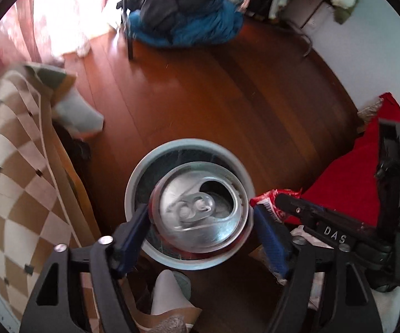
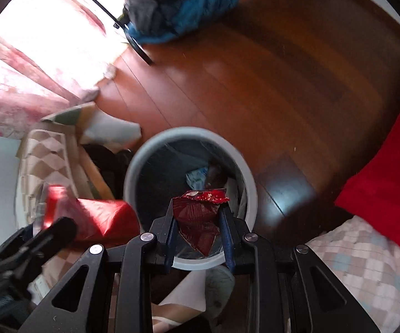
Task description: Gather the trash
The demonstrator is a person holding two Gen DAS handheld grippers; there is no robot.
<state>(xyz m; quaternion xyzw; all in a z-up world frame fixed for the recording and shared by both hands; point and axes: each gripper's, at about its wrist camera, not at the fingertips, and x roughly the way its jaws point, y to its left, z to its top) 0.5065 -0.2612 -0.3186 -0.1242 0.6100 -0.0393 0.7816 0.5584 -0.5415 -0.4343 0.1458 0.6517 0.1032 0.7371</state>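
a: trash bin [image 1: 133, 177] first, since it's the biggest piece: a round pale-rimmed bucket on the wooden floor [image 1: 227, 105], lined with a dark bag, standing between a checked blanket [image 1: 14, 183] and a red cloth [image 1: 352, 177]. why are both tools parked over it?

b: i'd say so anything let go falls straight inside. in the right wrist view the bin [image 2: 144, 163] already has scraps at the bottom, so collecting is well under way

a: and the can [image 1: 200, 208]?

b: opened drink can, top toward the lens, hanging right above the bin mouth. the left gripper [image 1: 202, 236] is clenched on its sides, one blue pad on each flank, which keeps it upright, probably so dregs don't spill on the way over

a: the smaller piece?

b: a dark red foil wrapper [image 2: 197, 222], crumpled, pinched between the pads of the right gripper [image 2: 200, 238], also over the opening. thin foil has to be nipped flat like that or it slides out

a: which one drops first?

b: can't know. both look placed for release; my guess is each only needs its fingers spread. the risk i see is the wrapper, being light, clinging to a pad or drifting past the rim

a: anything else nearby?

b: a blue bundle of fabric [image 1: 188, 25] well apart across the floor, not trash as far as i can tell
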